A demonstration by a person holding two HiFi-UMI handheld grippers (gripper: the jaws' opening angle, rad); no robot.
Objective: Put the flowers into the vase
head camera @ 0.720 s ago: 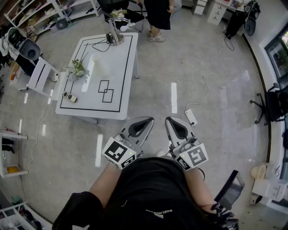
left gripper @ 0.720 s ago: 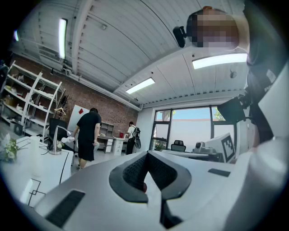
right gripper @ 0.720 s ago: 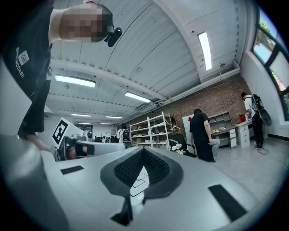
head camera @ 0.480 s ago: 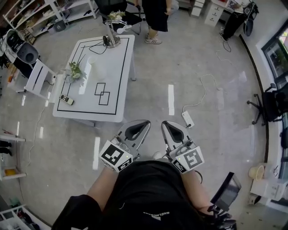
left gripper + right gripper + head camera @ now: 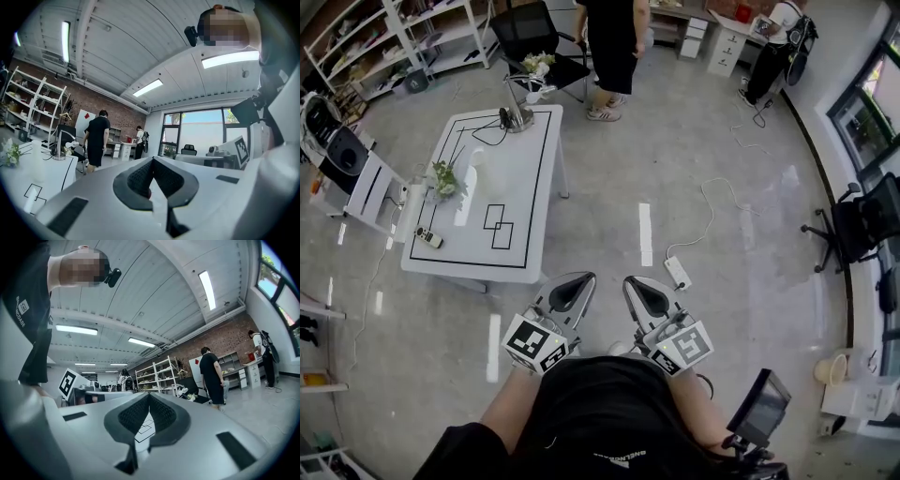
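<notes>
Standing by, I saw the person well back from the white table (image 5: pixel 520 159), with bare floor between. Both tools were tucked in at the waist, pointing level. The left gripper (image 5: pixel 574 284) had its jaws closed together on nothing, and the right gripper (image 5: pixel 639 289) was likewise shut and empty.

The flowers (image 5: pixel 442 178), a small green and white bunch, sat near the table's left edge. The vase (image 5: pixel 478 161) was just beside them, a pale shape hard to pick out against the white top. Everything turned on that gap. The bunch lay ahead and off to the person's left, so the left gripper was the nearer one, though neither was within reach. Which way the stems ran I could not tell from that far off.

As for writing, each gripper's cube carried square black-and-white markers. The table top had a black border line and two overlapping squares drawn on it. The black shirt bore pale lettering (too small and skewed for me to read with any confidence).
</notes>
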